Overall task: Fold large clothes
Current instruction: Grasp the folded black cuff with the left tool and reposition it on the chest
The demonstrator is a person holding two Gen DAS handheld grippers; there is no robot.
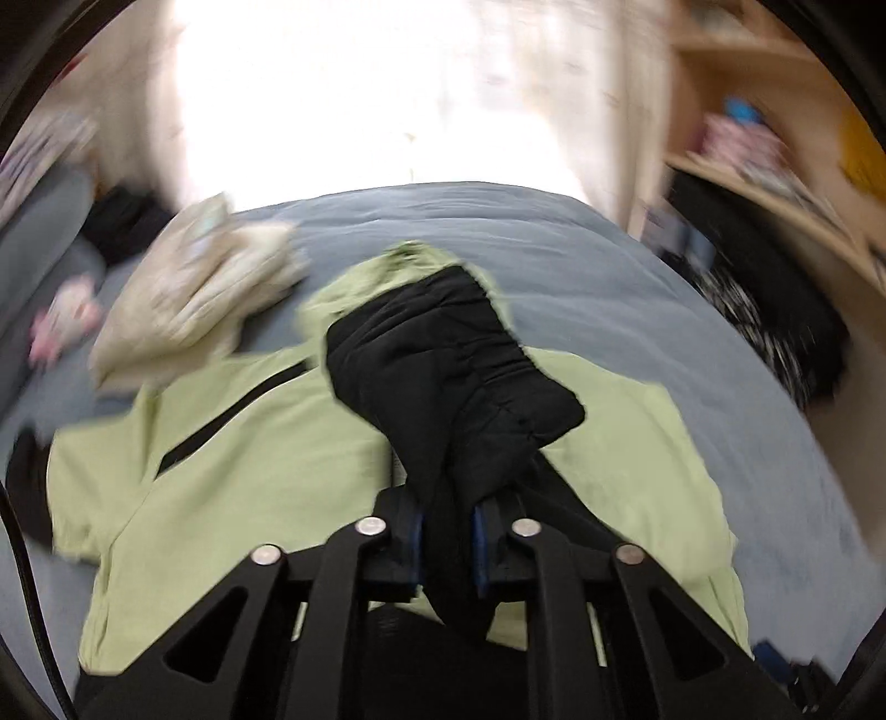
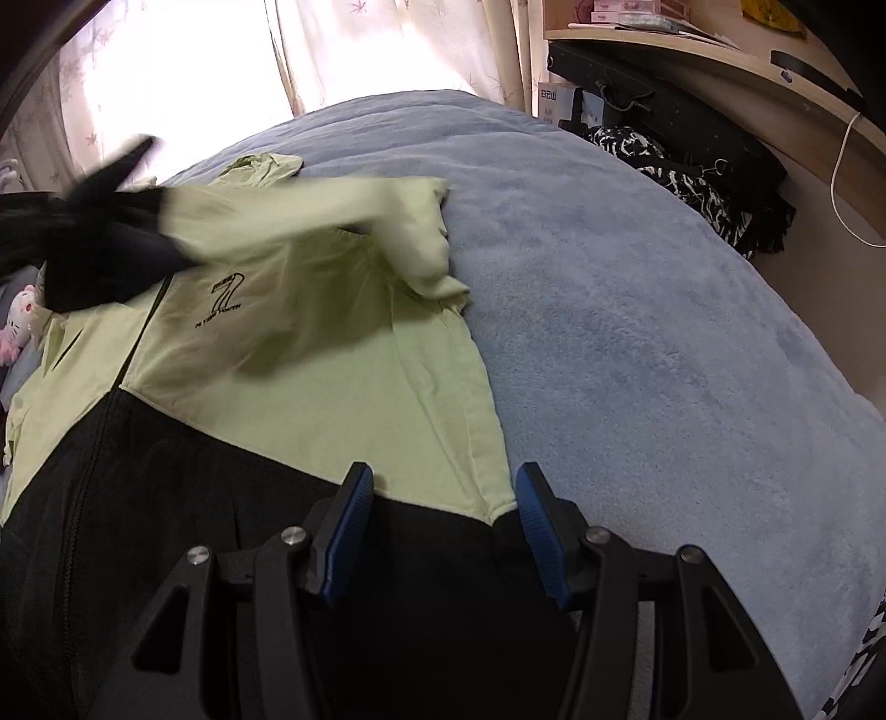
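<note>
A light-green jacket [image 1: 249, 443] with a black lower part [image 2: 166, 526] lies spread on a blue-grey bed cover [image 2: 637, 304]. My left gripper [image 1: 448, 520] is shut on the black cuff [image 1: 443, 360] of one sleeve, which bunches up from between the blue pads. In the right wrist view that green sleeve [image 2: 310, 216] stretches across the jacket's chest to the left, its cuff [image 2: 105, 260] blurred. My right gripper [image 2: 443, 498] hovers open over the jacket's right side seam, where green meets black. Nothing is pinched between its pads.
A pale folded garment [image 1: 194, 299] lies on the bed at the far left, with a pink plush toy [image 2: 16, 327] beside it. Black bags [image 2: 692, 138] and a wooden shelf [image 2: 692, 50] stand along the right side. Bright curtains [image 2: 221, 66] hang behind the bed.
</note>
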